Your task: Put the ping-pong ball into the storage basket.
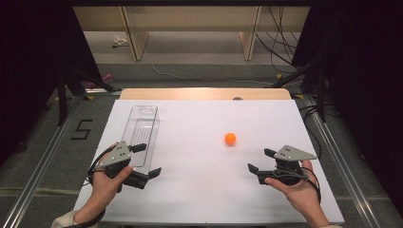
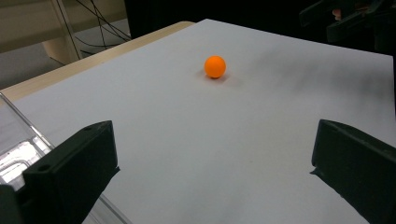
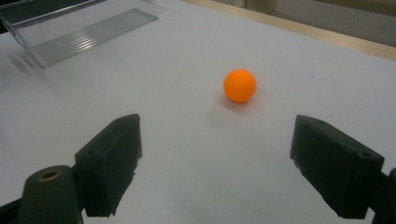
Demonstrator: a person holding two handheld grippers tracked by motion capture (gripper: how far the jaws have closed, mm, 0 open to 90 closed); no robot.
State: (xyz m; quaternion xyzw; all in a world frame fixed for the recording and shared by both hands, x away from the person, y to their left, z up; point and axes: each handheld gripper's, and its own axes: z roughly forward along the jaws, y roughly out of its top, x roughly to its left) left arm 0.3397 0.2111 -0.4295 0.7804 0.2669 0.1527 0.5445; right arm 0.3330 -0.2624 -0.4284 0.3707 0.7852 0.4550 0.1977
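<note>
A small orange ball rests on the white table top, right of centre; it also lies ahead of both jaw pairs. A clear plastic tray lies lengthwise at the left. My left gripper is held low beside the tray's near end, open with nothing between its jaws. My right gripper hovers near the front right, a short way below and right of the ball, open and empty. In the right gripper view the tray sits at the far left.
The white sheet covers a wooden table whose far edge shows as a tan strip. Black curtains flank both sides. Cables and wooden shelving legs stand on the floor beyond. In the left gripper view the other gripper appears at top right.
</note>
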